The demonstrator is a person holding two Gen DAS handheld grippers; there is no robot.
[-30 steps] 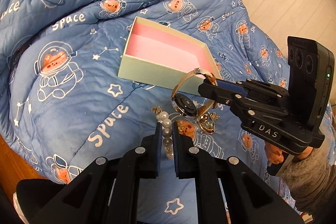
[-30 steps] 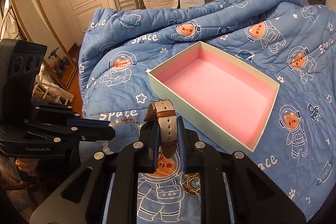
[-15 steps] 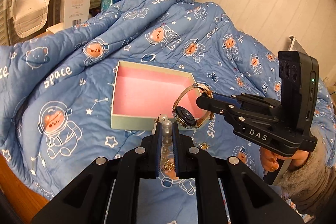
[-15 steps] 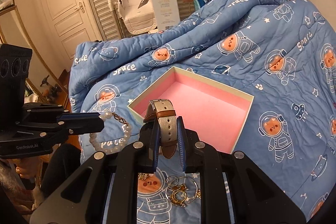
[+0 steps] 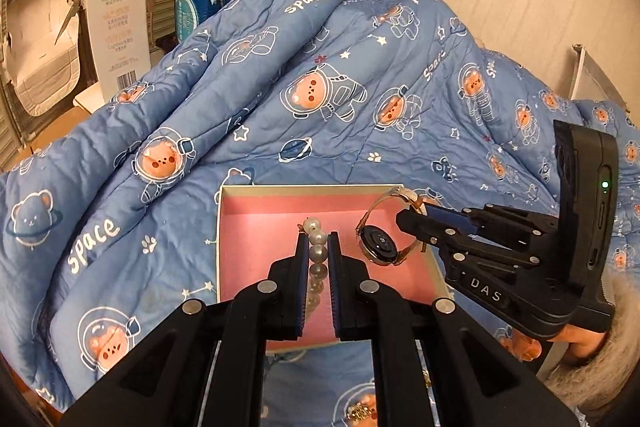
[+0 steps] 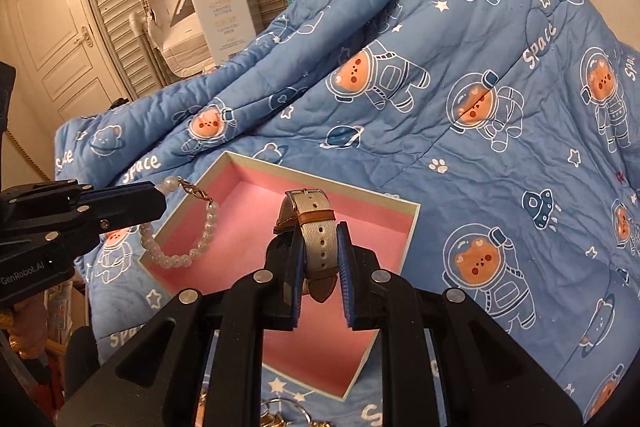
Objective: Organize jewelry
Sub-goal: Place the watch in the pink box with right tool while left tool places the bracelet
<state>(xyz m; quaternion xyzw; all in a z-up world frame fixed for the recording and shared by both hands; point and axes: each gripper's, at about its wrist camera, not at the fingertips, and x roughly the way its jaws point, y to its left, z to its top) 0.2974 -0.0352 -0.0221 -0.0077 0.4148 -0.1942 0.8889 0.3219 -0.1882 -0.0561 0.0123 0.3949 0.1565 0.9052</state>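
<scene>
An open box with a pink lining point(image 5: 256, 227) point(image 6: 360, 347) lies on the blue quilt. My left gripper point(image 5: 318, 247) is shut on a pearl bracelet point(image 5: 318, 253) and holds it over the box; the bracelet hangs in a loop in the right wrist view point(image 6: 200, 243). My right gripper point(image 6: 318, 247) is shut on the strap of a wristwatch point(image 6: 314, 227) above the box's right part. The left wrist view shows the watch face point(image 5: 378, 243) hanging from the right gripper point(image 5: 412, 223).
A blue space-bear quilt point(image 5: 320, 99) is heaped behind the box. Loose gold jewelry lies on the quilt near the box's front edge point(image 6: 280, 417) point(image 5: 360, 413). A tall white carton point(image 5: 116, 27), a shelf and a door point(image 6: 52, 39) stand behind.
Both grippers rose off the quilt with their loads and moved forward over the pink box. The bracelet and the watch now hang above its lining.
</scene>
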